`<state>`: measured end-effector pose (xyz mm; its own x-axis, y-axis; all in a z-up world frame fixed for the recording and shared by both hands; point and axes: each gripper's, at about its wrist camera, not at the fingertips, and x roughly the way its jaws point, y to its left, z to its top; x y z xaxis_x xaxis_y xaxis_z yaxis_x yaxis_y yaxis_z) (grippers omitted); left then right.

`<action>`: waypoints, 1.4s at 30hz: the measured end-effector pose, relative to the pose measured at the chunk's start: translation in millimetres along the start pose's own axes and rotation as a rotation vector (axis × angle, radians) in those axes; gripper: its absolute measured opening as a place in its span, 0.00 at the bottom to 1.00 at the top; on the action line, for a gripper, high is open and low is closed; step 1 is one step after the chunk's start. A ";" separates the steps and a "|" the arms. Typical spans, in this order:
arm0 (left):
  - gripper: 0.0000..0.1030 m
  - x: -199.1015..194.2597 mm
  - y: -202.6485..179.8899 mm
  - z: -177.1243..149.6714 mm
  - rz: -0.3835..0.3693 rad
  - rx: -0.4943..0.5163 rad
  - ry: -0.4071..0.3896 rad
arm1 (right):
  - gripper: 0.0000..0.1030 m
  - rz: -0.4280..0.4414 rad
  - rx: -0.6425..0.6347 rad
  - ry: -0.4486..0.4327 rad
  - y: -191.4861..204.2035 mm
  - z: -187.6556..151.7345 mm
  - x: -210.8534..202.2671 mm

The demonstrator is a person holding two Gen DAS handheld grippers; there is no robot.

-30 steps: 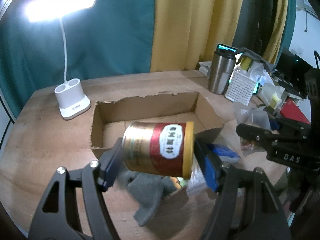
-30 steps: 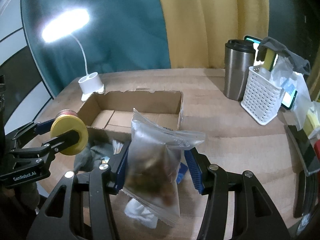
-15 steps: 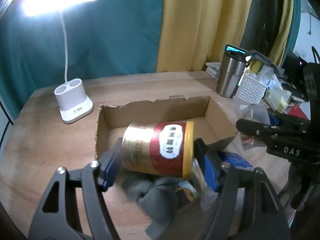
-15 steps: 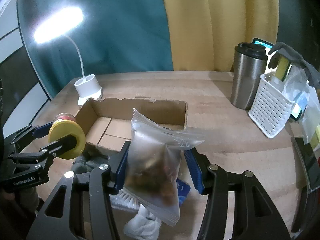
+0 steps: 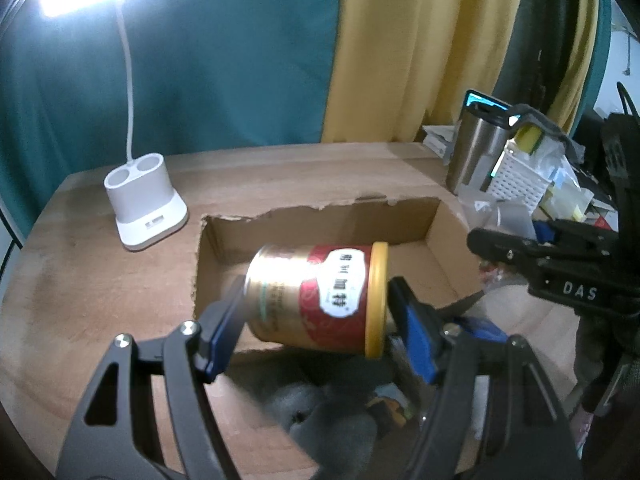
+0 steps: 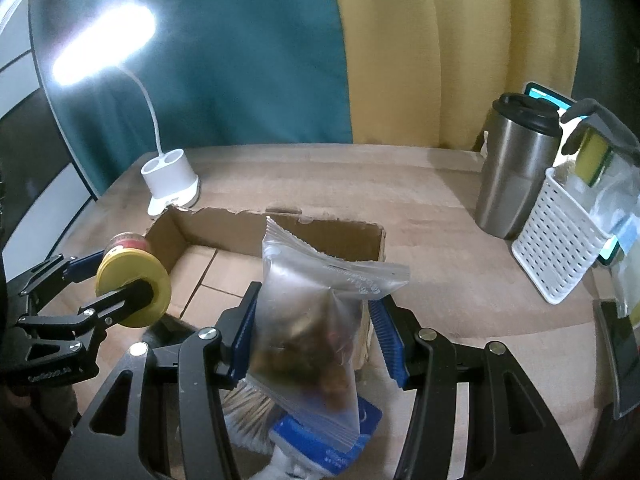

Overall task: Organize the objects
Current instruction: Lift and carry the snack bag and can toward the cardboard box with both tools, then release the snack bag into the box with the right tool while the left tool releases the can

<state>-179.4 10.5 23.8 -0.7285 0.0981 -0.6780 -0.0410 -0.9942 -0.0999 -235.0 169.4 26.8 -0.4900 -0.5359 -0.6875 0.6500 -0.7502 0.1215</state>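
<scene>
My left gripper (image 5: 316, 320) is shut on a gold and red tin can (image 5: 316, 294) with a yellow lid, held on its side over the near edge of an open cardboard box (image 5: 320, 216). The can's lid also shows in the right wrist view (image 6: 134, 284). My right gripper (image 6: 316, 328) is shut on a clear zip bag of brown snacks (image 6: 308, 320), held upright at the box's near right corner (image 6: 280, 232). A grey cloth (image 5: 332, 416), a blue packet (image 6: 328, 436) and a brush (image 6: 248, 416) lie on the table below the grippers.
A white desk lamp base (image 5: 144, 200) stands left of the box. A steel tumbler (image 6: 516, 168) and a white perforated basket (image 6: 560, 248) with sponges and bags stand at the right. A dark phone (image 6: 620, 360) lies at the right edge.
Both grippers have moved forward toward the box with their loads. The can now hangs over the box's near edge and the bag is at its near right corner.
</scene>
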 end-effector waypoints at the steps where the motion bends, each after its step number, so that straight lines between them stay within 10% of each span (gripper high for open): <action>1: 0.68 1.6 0.5 0.7 0.000 0.000 0.001 | 0.54 0.012 -0.007 0.015 -0.4 1.4 2.2; 42: 0.68 47.3 8.1 8.5 -0.002 -0.023 0.071 | 0.57 -0.066 -0.056 0.055 -7.1 35.1 78.4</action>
<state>-220.1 6.7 -3.0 -0.6784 0.1042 -0.7273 -0.0264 -0.9927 -0.1176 -298.4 119.1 -2.8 -0.5015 -0.4625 -0.7311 0.6493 -0.7598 0.0353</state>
